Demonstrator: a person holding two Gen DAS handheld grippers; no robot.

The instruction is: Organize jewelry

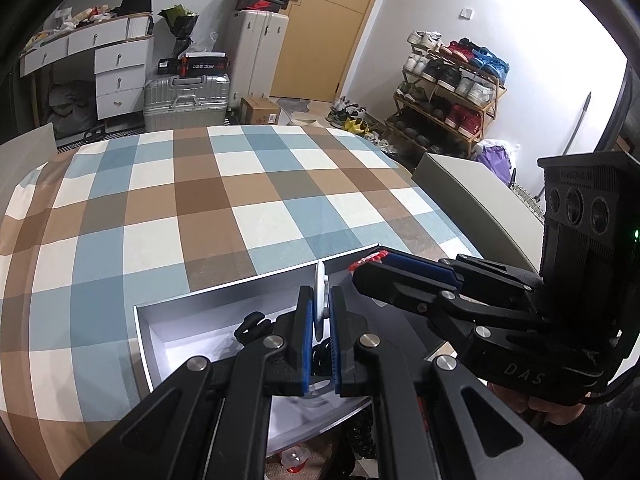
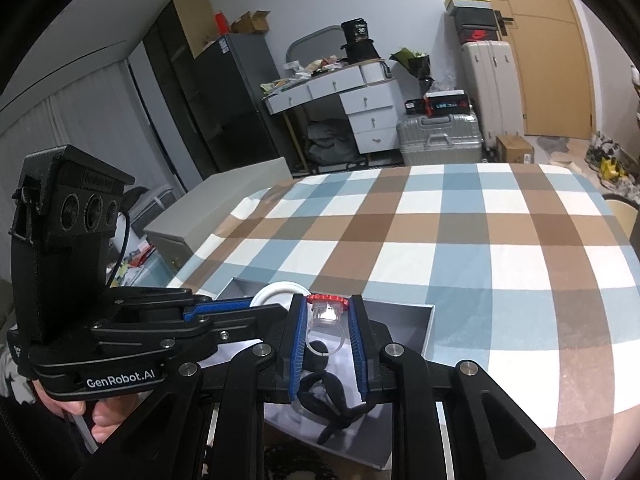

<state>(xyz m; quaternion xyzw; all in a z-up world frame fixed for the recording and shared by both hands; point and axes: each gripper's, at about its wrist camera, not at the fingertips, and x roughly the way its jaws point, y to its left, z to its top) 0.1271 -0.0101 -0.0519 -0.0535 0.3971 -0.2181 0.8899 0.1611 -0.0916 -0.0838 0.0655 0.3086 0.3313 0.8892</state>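
Note:
My left gripper (image 1: pixel 320 312) is shut on a round white disc-shaped piece (image 1: pixel 320 300), held edge-on above a grey open box (image 1: pixel 256 284). That disc also shows in the right wrist view (image 2: pixel 276 293). My right gripper (image 2: pixel 327 322) is shut on a clear plastic ring with a red top (image 2: pixel 326 310) over the same box (image 2: pixel 416 320). In the left wrist view the right gripper (image 1: pixel 370 264) comes in from the right with the red top (image 1: pixel 370 258) at its tip. A black hair tie (image 2: pixel 332 394) lies in the box.
The box stands at the near edge of a table with a blue, brown and white checked cloth (image 1: pixel 224 200). Black beads (image 1: pixel 362 432) and a small clear and red piece (image 1: pixel 294 460) lie near the box. A grey chair back (image 1: pixel 476 200) stands at the right.

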